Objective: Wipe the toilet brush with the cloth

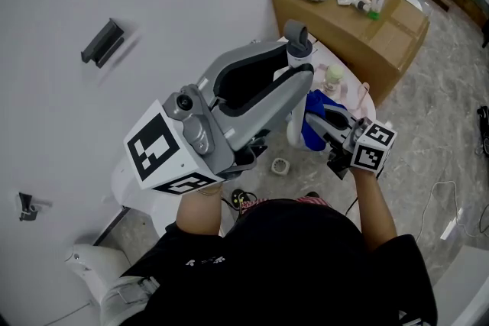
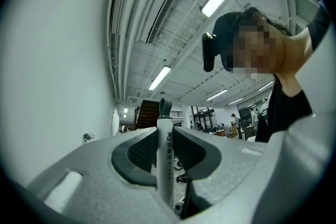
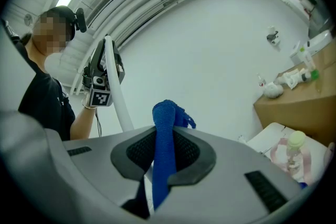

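Both claws are clenched: the left claw (image 2: 166, 153) grips the toilet brush (image 2: 164, 131), its shaft near upright; the right claw (image 3: 164, 152) holds the blue cloth (image 3: 165, 123) just right of it.

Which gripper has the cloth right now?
The right gripper: a blue cloth is pinched between its jaws. The left gripper instead clamps the white toilet brush handle.

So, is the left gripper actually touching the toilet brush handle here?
Touching. The left gripper view shows the left gripper closed on the white toilet brush handle, jaws pressing both its sides.
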Demonstrator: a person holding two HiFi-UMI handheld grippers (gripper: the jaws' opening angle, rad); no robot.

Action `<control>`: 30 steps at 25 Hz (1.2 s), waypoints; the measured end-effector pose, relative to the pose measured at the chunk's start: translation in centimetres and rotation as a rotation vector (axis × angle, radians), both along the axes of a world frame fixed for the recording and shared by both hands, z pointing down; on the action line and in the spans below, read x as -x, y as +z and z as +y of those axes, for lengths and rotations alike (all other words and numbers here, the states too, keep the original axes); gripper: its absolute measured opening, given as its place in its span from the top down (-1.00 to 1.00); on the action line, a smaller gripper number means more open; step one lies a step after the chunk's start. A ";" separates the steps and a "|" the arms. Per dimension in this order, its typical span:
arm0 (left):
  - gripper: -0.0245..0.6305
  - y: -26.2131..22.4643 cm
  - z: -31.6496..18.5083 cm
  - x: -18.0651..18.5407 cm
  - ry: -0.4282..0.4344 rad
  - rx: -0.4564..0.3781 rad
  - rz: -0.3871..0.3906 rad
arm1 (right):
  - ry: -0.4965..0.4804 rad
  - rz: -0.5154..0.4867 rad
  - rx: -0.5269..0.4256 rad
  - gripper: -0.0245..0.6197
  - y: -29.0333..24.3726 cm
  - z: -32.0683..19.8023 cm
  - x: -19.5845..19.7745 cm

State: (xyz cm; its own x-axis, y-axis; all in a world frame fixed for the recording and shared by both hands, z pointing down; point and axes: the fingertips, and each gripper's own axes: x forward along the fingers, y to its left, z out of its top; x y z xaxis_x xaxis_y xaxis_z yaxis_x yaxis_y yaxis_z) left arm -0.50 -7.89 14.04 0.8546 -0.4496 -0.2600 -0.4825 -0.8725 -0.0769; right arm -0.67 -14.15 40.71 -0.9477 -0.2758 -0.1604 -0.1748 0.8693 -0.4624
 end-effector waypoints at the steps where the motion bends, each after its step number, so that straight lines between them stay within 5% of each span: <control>1: 0.64 0.0 0.0 0.1 -0.003 0.001 -0.001 | 0.018 0.005 -0.008 0.73 -0.3 -0.2 -0.2; 14: 0.64 0.6 -0.1 1.5 -0.033 0.008 -0.031 | 0.146 0.000 -0.146 0.73 -6.5 -0.1 -1.4; 30: 0.64 1.8 -1.7 3.5 -0.151 0.014 -0.059 | 0.077 -0.100 -0.355 0.73 -16.3 4.7 -1.1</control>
